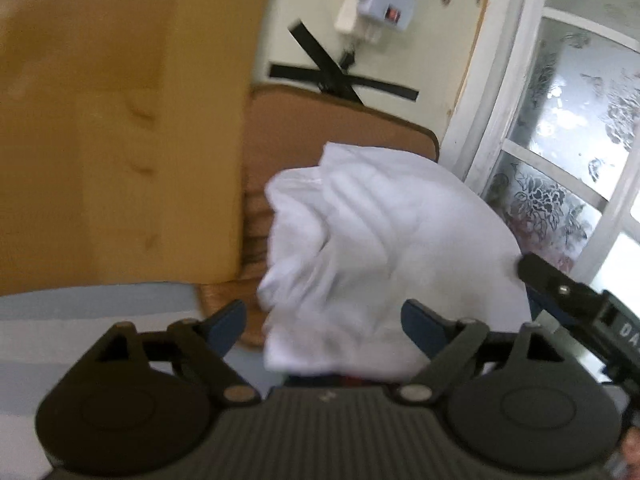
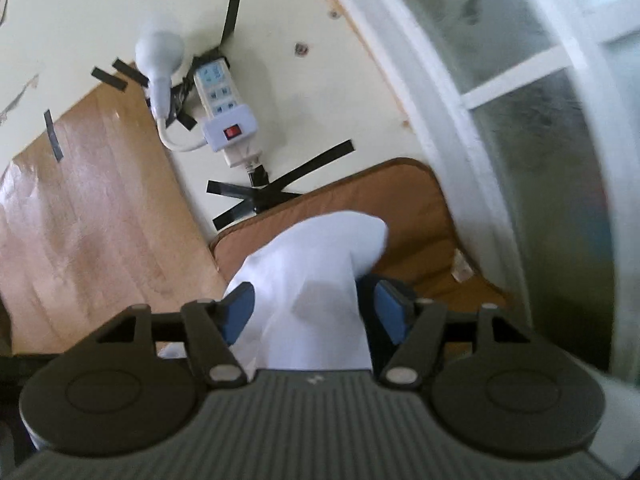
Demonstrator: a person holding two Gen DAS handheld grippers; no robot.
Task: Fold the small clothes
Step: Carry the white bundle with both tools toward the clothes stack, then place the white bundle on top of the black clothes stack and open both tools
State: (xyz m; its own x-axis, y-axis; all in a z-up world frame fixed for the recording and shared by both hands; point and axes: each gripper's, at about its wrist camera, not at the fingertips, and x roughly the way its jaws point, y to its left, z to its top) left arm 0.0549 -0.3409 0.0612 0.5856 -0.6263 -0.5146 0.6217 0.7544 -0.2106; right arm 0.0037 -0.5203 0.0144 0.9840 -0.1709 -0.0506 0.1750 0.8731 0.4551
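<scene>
A crumpled white garment (image 1: 372,248) lies bunched over a brown cushion (image 1: 304,128). My left gripper (image 1: 326,326) stands wide open just in front of it; the cloth's near edge hangs between the blue pads (image 1: 228,322) without being pinched. In the right wrist view the same white garment (image 2: 312,272) runs between the jaws of my right gripper (image 2: 314,314), which stand open, with a dark gap beside the right pad (image 2: 390,316). The right gripper's black fingers (image 1: 544,276) also reach the cloth's right edge in the left wrist view.
A yellow wooden panel (image 1: 120,120) stands at the left. A white power strip (image 2: 224,116) is taped to the cream wall with black tape (image 2: 280,192). A white-framed patterned-glass window (image 1: 560,152) is close on the right. A grey-blue surface (image 1: 80,320) lies below.
</scene>
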